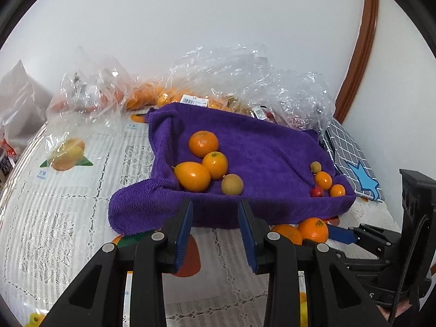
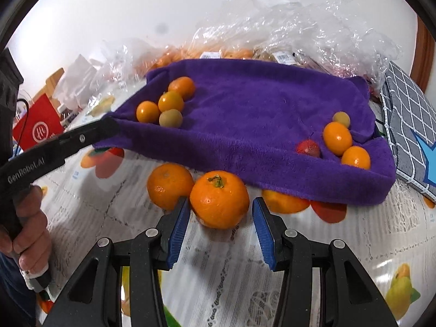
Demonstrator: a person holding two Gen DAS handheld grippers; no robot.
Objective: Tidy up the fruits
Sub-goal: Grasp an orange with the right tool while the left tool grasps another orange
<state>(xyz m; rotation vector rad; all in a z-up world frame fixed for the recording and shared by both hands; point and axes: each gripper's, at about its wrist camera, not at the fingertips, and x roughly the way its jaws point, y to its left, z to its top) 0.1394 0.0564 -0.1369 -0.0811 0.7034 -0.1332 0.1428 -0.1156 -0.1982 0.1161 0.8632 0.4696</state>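
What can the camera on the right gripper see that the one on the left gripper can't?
Only the right wrist view shows a red paper bag, the hand holding the left gripper's handle, and the stem on the near orange between the right gripper fingers. Only the left wrist view shows a brown curved wooden frame and its own left gripper fingers pointing at the towel's edge. Both show the purple towel with two clusters of small fruits, plastic bags behind, and the checked cloth.
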